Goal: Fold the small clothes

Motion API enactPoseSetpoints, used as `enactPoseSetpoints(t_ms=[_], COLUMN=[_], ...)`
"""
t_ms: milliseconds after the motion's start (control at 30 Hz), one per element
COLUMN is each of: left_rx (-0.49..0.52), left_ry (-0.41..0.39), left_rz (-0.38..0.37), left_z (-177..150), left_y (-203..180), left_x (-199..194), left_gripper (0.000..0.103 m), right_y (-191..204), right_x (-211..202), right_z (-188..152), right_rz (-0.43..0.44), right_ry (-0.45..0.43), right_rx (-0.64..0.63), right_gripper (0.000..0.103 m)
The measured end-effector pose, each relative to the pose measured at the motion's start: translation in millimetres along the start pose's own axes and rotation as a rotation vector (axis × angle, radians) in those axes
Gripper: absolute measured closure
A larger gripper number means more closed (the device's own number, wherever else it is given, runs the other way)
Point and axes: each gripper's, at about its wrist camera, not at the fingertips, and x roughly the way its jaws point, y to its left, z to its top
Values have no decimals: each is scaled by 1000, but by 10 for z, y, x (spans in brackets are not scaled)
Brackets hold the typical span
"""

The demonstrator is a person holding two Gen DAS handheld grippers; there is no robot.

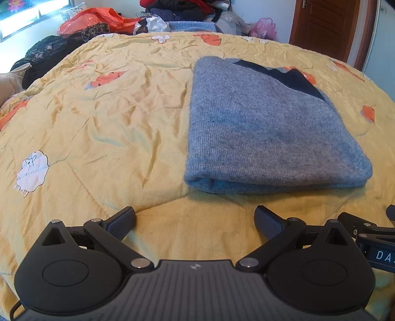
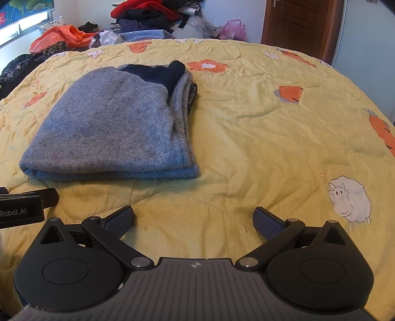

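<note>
We see the grey knitted sweater with dark navy trim (image 1: pixel 269 128) (image 2: pixel 111 128) lying folded flat on the yellow quilted bed cover printed with sheep and orange flowers (image 1: pixel 98 123) (image 2: pixel 271 128). Just short of its near edge, our left hand-held gripper (image 1: pixel 195 223) and right hand-held gripper (image 2: pixel 193 222) hover side by side, jaws spread wide and holding nothing. A heap of mixed clothes and plastic bags (image 1: pixel 172 14) (image 2: pixel 148 17) sits beyond the bed.
</note>
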Motion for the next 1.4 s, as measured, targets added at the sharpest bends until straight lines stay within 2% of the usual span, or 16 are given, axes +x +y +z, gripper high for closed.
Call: enactPoseSetpoints(t_ms=[167,367,467,667,933,1400], left_rx=[-61,-53,-70,-64,-44,-51], left_ry=[24,-86,-103,-81,-95,-87], left_rz=[-56,-13,-5,-21,-43,-44], left_z=[-8,-51,-60,-125,-141,-145], left_y=[65,50,104,121,70,68], left_x=[-113,-440,-514,-531,-569,-556], left_gripper=[0,0,0,0,0,0], right_y=[3,109,127,80,37,26], right_x=[-64,-281,-380,-410,-421,-423], right_z=[11,-22,-25,-21,-11,-16], right_rz=[2,-28,-35,-33,-23,-18], right_ry=[35,-25,-49,-52,-51,-51], right_rx=[-7,-81,-100,-77,-46,-36], right_gripper=[0,0,0,0,0,0])
